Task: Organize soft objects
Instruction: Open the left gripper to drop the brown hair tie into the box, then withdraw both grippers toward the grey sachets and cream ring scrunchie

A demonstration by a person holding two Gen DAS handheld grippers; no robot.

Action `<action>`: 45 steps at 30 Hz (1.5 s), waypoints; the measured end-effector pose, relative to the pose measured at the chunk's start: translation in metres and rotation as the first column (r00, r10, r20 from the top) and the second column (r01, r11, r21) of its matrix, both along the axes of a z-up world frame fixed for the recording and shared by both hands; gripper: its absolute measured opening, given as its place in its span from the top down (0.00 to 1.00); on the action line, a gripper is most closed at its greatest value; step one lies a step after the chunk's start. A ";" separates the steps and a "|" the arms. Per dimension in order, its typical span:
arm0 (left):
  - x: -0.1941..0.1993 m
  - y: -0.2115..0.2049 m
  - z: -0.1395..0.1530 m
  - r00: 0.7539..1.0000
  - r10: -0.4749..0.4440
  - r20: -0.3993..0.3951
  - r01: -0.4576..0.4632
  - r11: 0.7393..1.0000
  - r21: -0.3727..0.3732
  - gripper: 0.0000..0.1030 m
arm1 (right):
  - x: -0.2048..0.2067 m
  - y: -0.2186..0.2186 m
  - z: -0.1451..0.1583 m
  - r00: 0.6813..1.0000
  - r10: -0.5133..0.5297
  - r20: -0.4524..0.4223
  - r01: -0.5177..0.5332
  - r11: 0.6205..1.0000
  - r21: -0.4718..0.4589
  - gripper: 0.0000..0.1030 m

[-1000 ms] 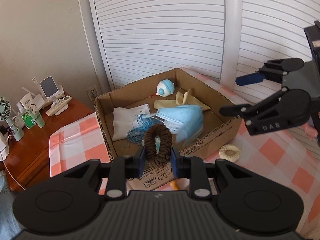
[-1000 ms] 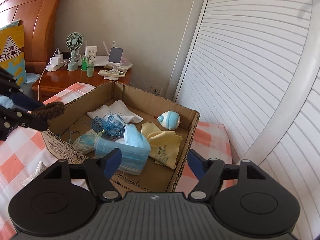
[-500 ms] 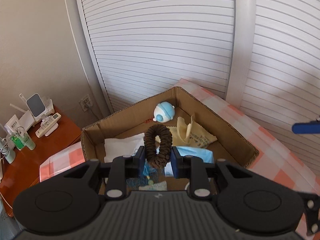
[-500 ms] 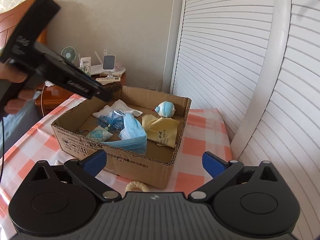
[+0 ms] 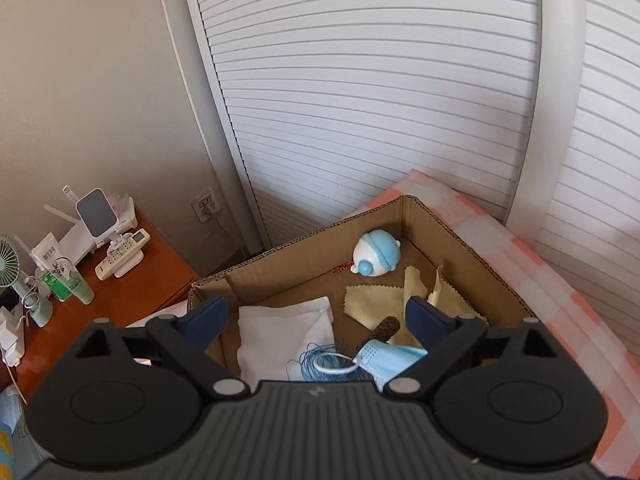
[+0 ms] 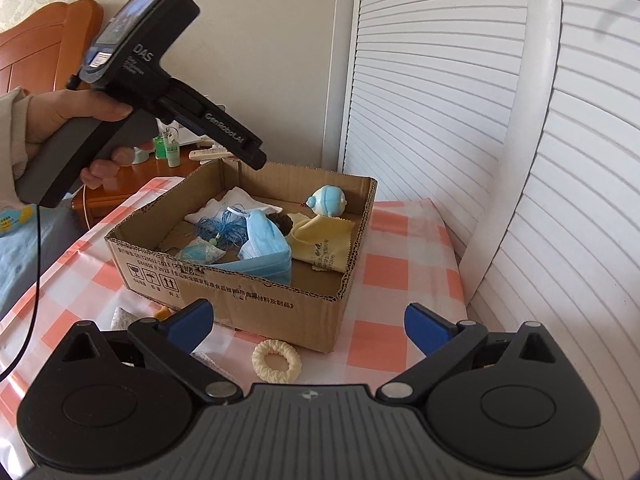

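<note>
Brown hair tie dropped in the box, cream one waits outside

The left tool (image 5: 316,318) has just been opening; its jaws are spread wide over the cardboard box (image 6: 280,300) with nothing between them. The brown hair tie (image 6: 280,221) lies inside, between the blue face mask (image 6: 266,244) and the yellow cloth (image 6: 320,246). The right tool (image 6: 306,322) is spread wide and empty too, above the cream hair tie (image 6: 276,361), which sits on the checked counter (image 6: 400,272) just beside the box's near corner. I think a grab could go wrong here: the soft ring lies flat, so the tool may slide over it or bump the box.
</note>
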State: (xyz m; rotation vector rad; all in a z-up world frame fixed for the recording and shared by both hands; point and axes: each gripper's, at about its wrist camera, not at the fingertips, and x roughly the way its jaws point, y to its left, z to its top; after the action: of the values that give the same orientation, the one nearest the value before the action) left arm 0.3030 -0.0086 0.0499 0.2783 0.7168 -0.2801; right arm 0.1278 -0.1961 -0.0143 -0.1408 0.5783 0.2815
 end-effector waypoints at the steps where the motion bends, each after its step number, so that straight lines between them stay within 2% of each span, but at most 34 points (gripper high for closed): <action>1: -0.006 0.003 0.002 1.000 0.002 0.005 -0.002 1.000 0.002 0.07 | -0.001 0.000 0.000 1.000 -0.002 -0.001 0.002 1.000 0.005 0.00; 6: -0.042 0.017 0.012 0.999 0.021 0.029 -0.020 1.000 -0.019 0.07 | -0.016 0.000 -0.001 1.000 -0.008 -0.001 0.008 0.999 0.038 0.00; 10: -0.086 0.027 0.014 0.999 0.021 0.041 -0.019 0.999 -0.034 0.02 | -0.029 0.001 -0.008 0.999 -0.022 -0.033 0.024 0.998 0.050 0.00; 15: -0.134 0.036 0.006 0.997 0.043 0.063 -0.042 0.999 -0.018 0.02 | -0.039 0.005 -0.018 0.997 -0.034 -0.074 0.040 0.997 0.073 0.00; 20: -0.170 0.054 -0.010 0.993 0.098 0.059 -0.091 0.991 -0.100 0.01 | -0.045 0.010 -0.026 0.995 -0.057 -0.087 0.064 0.995 0.078 0.00; 23: -0.183 0.058 -0.026 0.989 0.138 0.051 -0.132 0.986 -0.104 0.01 | -0.044 0.013 -0.034 0.992 -0.076 -0.103 0.083 0.994 0.066 0.00; 33: -0.167 0.047 -0.076 0.982 0.157 -0.108 -0.167 0.982 -0.091 0.01 | -0.037 0.014 -0.049 0.984 -0.101 -0.145 0.112 0.991 0.072 0.00; 45: -0.137 0.034 -0.122 0.948 0.223 -0.229 -0.248 0.965 -0.089 0.01 | -0.015 0.004 -0.070 0.972 -0.125 -0.198 0.139 0.989 0.057 0.00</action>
State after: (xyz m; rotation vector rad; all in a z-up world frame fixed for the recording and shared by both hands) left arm 0.1663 0.0257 -0.0719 0.0477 0.9383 -0.1239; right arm 0.1124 -0.1924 -0.0844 -0.0057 0.7671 0.1868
